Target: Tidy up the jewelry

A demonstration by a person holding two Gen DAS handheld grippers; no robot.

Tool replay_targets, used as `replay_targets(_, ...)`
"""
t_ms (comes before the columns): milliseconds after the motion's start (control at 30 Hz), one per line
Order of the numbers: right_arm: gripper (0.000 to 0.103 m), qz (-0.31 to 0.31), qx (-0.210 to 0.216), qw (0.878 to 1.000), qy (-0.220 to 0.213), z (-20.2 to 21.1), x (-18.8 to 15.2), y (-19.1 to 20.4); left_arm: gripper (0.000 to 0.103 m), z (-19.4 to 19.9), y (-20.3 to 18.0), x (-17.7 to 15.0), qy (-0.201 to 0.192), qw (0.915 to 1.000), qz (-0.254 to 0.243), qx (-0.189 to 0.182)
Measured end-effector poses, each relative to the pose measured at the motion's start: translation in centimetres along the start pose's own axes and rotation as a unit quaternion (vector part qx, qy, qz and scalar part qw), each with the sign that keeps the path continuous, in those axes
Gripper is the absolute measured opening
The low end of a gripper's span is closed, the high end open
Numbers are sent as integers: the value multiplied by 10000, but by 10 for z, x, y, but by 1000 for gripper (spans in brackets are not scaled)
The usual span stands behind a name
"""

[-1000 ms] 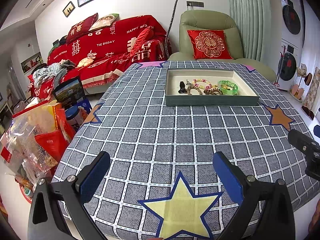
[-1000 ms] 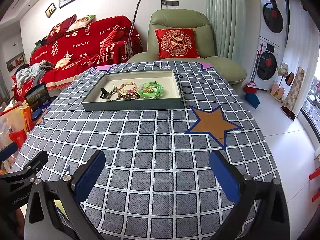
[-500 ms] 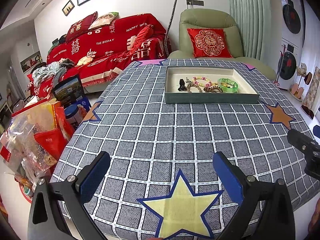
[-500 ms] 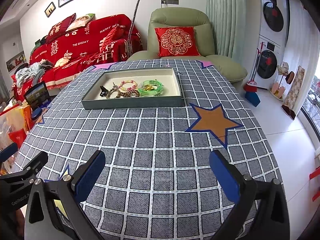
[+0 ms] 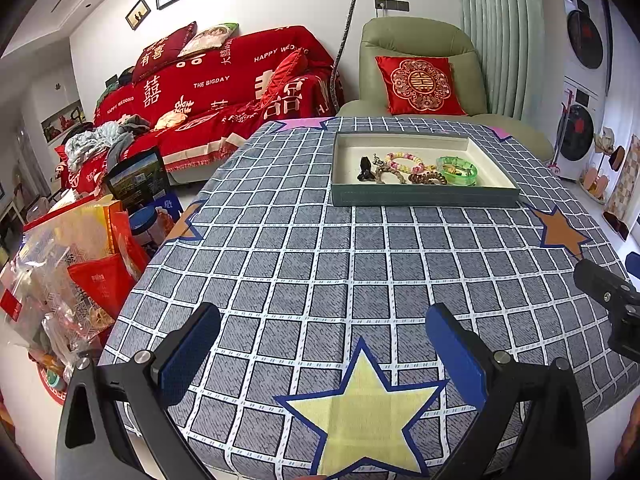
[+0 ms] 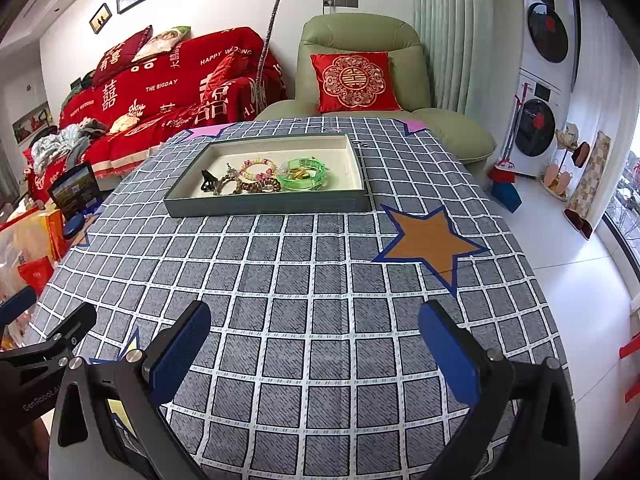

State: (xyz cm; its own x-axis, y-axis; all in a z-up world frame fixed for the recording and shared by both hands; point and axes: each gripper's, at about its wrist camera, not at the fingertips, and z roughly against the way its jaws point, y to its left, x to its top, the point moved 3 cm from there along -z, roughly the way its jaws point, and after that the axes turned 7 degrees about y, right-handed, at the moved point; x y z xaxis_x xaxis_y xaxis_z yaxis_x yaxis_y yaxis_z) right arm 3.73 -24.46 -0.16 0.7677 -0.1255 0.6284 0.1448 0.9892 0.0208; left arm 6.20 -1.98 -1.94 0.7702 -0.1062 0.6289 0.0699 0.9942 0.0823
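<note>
A grey-green tray (image 5: 424, 197) (image 6: 264, 206) with a cream inside sits at the far side of the table. In it lie a black clip (image 5: 365, 168) (image 6: 209, 181), a pink bead bracelet (image 5: 404, 162) (image 6: 258, 170), a brown coil band (image 5: 430, 178) (image 6: 256, 187) and a green bangle (image 5: 457, 170) (image 6: 302, 175). My left gripper (image 5: 322, 350) is open and empty over the near table edge, above a yellow star. My right gripper (image 6: 314, 350) is open and empty over the near edge, to the right of the left one.
The table has a grey checked cloth (image 5: 320, 264) with an orange star (image 6: 430, 240). Bags and boxes (image 5: 72, 264) stand on the floor at the left. A red sofa (image 5: 216, 92) and green armchair (image 6: 360, 64) stand behind the table.
Both views have shifted slightly back and up; the tray looks a little farther. Both grippers stay open and empty.
</note>
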Motion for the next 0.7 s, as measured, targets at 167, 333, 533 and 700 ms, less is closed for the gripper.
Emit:
replay_targets(167, 103, -7, -2, 10000, 6, 0, 0, 0, 103, 0, 0, 0, 1, 10000, -2, 1)
replay_targets(333, 103, -5, 2, 10000, 8, 0, 0, 0, 103, 0, 0, 1, -4, 10000, -7, 4)
replay_targets(533, 103, -9, 3, 10000, 9, 0, 0, 0, 103, -1, 1, 0, -24, 10000, 11, 22)
replay_targets(700, 103, 5, 19, 10000, 40, -1, -3, 2, 103, -3, 1, -3, -7, 9999, 0, 127)
